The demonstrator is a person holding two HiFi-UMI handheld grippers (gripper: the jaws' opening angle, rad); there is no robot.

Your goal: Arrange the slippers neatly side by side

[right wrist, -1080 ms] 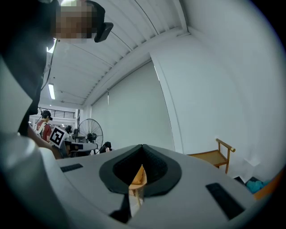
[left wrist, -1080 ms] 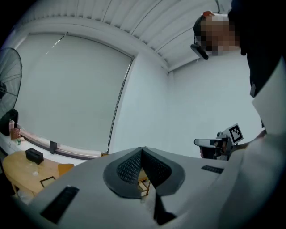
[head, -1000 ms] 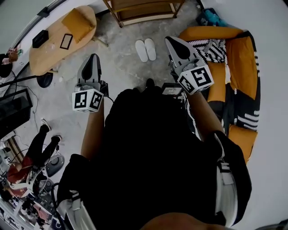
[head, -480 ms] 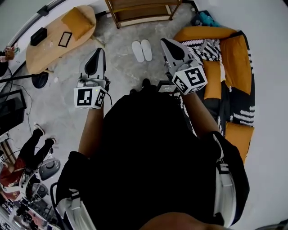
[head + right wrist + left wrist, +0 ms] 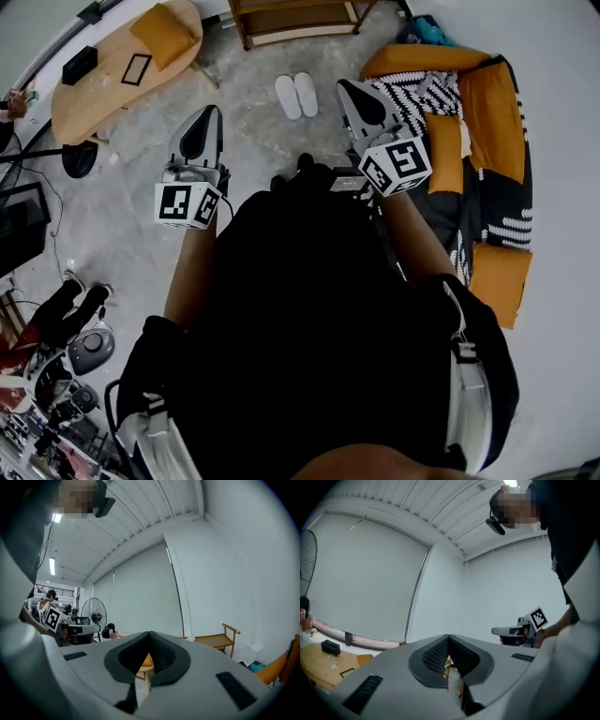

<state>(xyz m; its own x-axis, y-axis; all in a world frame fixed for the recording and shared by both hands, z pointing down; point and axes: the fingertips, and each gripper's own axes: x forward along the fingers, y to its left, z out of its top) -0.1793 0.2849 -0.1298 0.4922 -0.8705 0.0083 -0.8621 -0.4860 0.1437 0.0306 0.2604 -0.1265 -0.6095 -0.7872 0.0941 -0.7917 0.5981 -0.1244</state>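
Two white slippers (image 5: 297,95) lie side by side on the grey floor, ahead of me in the head view. My left gripper (image 5: 210,113) is held level at chest height, left of the pair and well above the floor, its jaws shut with nothing between them (image 5: 449,637). My right gripper (image 5: 345,87) is held level to the right of the slippers, also high above them, jaws shut and empty (image 5: 149,633). Neither gripper touches a slipper. The slippers do not show in either gripper view.
An orange sofa (image 5: 487,112) with a black-and-white throw stands at the right. A wooden oval table (image 5: 103,80) with a cushion is at the left, a wooden rack (image 5: 291,19) beyond the slippers. Another person's legs (image 5: 66,314) and gear lie at the lower left.
The view has slid toward the slippers; they and the sofa sit slightly higher and closer to centre. Both grippers stayed shut and held level, carried along with my body.
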